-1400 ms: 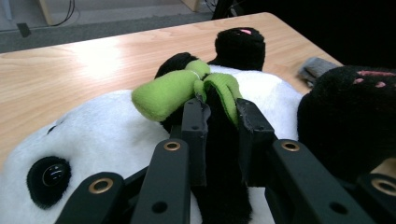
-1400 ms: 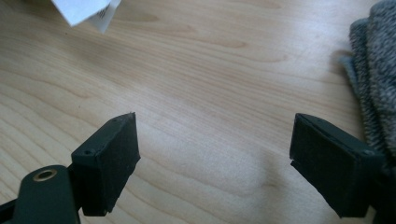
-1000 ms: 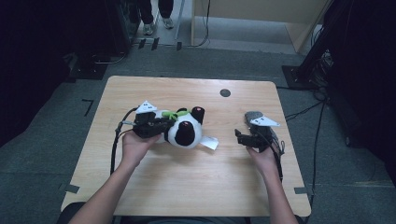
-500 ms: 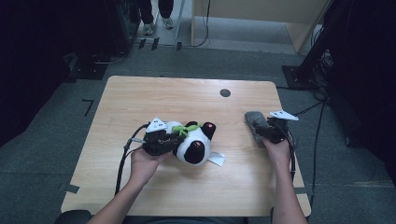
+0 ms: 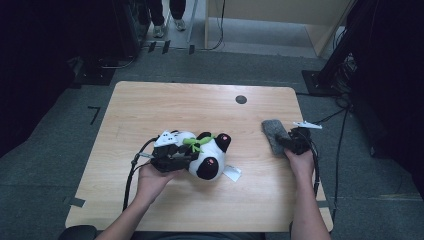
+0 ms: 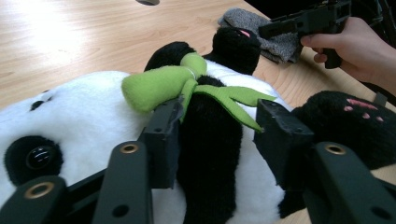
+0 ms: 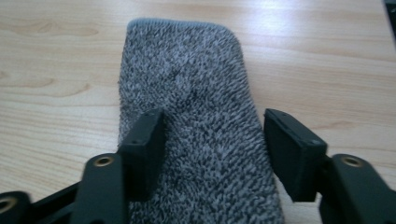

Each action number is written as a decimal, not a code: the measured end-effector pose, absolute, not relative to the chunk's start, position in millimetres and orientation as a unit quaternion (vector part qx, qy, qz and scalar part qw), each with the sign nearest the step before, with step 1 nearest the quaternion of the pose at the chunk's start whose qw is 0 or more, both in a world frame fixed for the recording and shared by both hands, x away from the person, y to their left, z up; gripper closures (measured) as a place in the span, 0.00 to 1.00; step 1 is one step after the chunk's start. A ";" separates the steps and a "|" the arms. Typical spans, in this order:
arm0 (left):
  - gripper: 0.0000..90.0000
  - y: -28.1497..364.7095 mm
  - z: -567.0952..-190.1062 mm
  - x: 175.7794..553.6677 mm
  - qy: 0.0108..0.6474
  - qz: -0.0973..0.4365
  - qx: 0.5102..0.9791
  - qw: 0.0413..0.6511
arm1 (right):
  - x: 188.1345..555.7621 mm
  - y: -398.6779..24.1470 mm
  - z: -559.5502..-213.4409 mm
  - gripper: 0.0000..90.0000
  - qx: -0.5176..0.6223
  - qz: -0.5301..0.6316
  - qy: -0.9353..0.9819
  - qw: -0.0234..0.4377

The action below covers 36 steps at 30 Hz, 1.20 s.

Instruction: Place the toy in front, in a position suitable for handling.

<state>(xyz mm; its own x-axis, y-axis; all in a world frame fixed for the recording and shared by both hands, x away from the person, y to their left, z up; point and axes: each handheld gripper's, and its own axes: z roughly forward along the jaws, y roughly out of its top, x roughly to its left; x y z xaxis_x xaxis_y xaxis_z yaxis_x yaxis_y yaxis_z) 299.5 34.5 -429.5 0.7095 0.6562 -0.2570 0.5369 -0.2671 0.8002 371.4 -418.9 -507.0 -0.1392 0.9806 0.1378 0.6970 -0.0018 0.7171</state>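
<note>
At the left, our left gripper (image 5: pixel 186 159) has just been opening, its jaws parted around the black midriff of the black-and-white plush panda with a green leaf bow (image 6: pixel 205 112), which lies mid-table. To the right, our right gripper (image 7: pixel 212 154) has just been closing, jaws half-open astride the folded grey terry cloth (image 7: pixel 196 107) near the table's right edge, apparently to pinch it.

Both grippers, left (image 5: pixel 182 154) and right (image 5: pixel 292 142), are matte black with blocky rectangular pads, brass-ringed pivot holes on the jaw arms, a pale three-cornered plate on top, a black cable trailing back, and bare forearms behind them.
</note>
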 end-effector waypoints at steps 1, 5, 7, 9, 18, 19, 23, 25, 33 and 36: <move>0.54 35.1 -429.0 299.4 0.375 0.063 0.794 0.474 | 371.7 -419.1 -507.7 0.49 0.621 0.340 0.675 0.205; 0.47 38.5 -425.9 299.3 0.371 0.050 0.799 0.470 | 371.0 -422.6 -508.1 0.70 0.626 0.354 0.671 0.180; 0.46 40.0 -422.8 297.7 0.369 0.060 0.799 0.470 | 370.7 -423.0 -507.4 0.74 0.628 0.355 0.669 0.176; 0.43 42.0 -419.3 297.1 0.367 0.064 0.800 0.469 | 370.3 -423.1 -504.0 0.79 0.631 0.352 0.669 0.175; 0.37 74.7 -403.9 306.2 0.382 0.086 0.785 0.480 | 366.6 -417.6 -482.4 0.82 0.621 0.368 0.669 0.176; 0.36 78.6 -404.8 308.1 0.382 0.083 0.787 0.476 | 365.6 -415.8 -480.5 0.82 0.617 0.369 0.671 0.178; 0.35 91.0 -411.1 313.1 0.383 0.072 0.793 0.468 | 362.7 -408.7 -474.0 0.82 0.602 0.371 0.683 0.185; 0.34 95.7 -414.8 314.9 0.387 0.070 0.794 0.464 | 361.4 -405.0 -470.6 0.82 0.597 0.375 0.685 0.186; 0.34 112.0 -427.1 314.8 0.378 0.068 0.795 0.469 | 353.9 -386.0 -457.5 0.82 0.577 0.389 0.696 0.175; 0.34 121.5 -433.0 313.6 0.378 0.054 0.784 0.489 | 349.8 -375.9 -454.4 0.82 0.571 0.390 0.702 0.171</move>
<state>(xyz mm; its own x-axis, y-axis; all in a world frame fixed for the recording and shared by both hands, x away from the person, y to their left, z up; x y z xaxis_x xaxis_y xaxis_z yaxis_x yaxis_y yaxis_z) 313.6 121.5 -433.0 0.7081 0.6461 -0.2849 0.5397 -0.2349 0.8084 349.8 -375.9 -454.4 -0.2886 0.9350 0.2060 0.6683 0.0427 0.7426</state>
